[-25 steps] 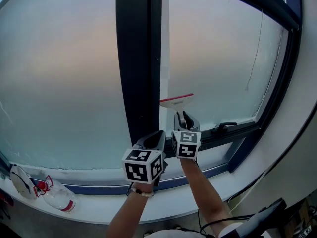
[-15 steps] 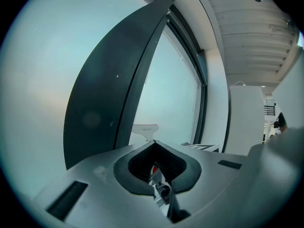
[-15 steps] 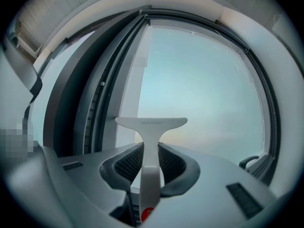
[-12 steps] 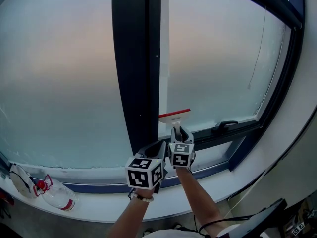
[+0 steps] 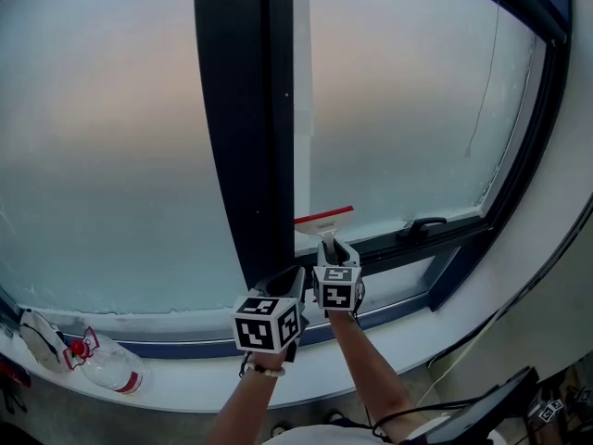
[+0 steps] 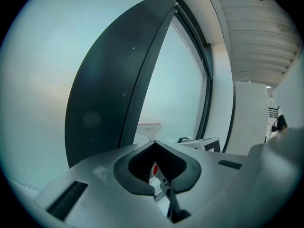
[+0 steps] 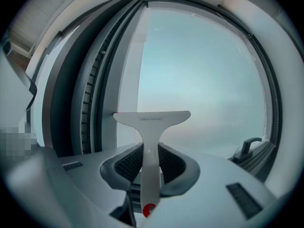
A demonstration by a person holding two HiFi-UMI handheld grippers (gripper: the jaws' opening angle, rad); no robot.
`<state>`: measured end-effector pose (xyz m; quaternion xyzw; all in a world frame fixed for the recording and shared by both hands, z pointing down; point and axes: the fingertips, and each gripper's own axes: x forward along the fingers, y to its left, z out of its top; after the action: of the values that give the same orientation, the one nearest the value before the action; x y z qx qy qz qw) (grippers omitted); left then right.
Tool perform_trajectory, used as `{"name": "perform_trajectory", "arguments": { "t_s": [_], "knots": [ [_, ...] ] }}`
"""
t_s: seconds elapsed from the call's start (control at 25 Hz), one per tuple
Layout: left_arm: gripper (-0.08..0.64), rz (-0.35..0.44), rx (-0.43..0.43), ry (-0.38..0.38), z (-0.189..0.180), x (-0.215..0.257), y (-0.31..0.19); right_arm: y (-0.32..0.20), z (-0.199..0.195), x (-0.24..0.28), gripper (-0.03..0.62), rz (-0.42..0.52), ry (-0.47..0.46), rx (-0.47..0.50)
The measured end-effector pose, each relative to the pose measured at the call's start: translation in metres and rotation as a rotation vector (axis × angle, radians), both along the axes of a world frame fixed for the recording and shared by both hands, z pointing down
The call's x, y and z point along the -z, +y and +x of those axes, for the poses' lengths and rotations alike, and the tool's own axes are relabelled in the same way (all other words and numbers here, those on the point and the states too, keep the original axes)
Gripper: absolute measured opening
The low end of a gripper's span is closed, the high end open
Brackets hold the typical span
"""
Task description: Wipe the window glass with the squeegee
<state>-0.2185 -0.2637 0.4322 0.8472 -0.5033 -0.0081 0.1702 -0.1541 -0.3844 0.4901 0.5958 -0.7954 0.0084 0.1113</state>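
- Squeegee (image 5: 324,220), white with a red edge along its blade, stands upright low on the right pane of the window glass (image 5: 408,109). The blade is level and just above the bottom frame (image 5: 389,248). Whether the rubber actually touches the pane cannot be told.
- Its stem sits between the jaws of the right gripper (image 5: 334,248), which are clamped on it from both sides. The right gripper view shows the red-dotted stem end poking out behind the pads and the blade (image 7: 152,118) standing clear ahead.
- Over the last second the blade has slid down the pane. It was well above the level of the window handle (image 5: 422,226) and is now about level with it.
- By my reading this downward stroke is nearly spent. The likely next move is to lift off and start again higher, one blade-width toward the handle side.
- The left gripper (image 5: 291,277) hangs just beside the right one in front of the dark mullion (image 5: 246,128), its jaws closed tip to tip on nothing.
- Further out, a plastic bottle (image 5: 109,366) lies on the sill (image 5: 204,389) at the left, well apart from the work.
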Motion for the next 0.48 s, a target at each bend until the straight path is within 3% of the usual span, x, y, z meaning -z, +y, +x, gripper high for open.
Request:
{"name": "perform_trajectory", "arguments": {
  "t_s": [0.48],
  "knots": [
    [0.000, -0.019, -0.033, 0.037, 0.010, -0.011, 0.006, 0.009, 0.003, -0.035, 0.083, -0.166, 0.017, 0.003]
  ]
}}
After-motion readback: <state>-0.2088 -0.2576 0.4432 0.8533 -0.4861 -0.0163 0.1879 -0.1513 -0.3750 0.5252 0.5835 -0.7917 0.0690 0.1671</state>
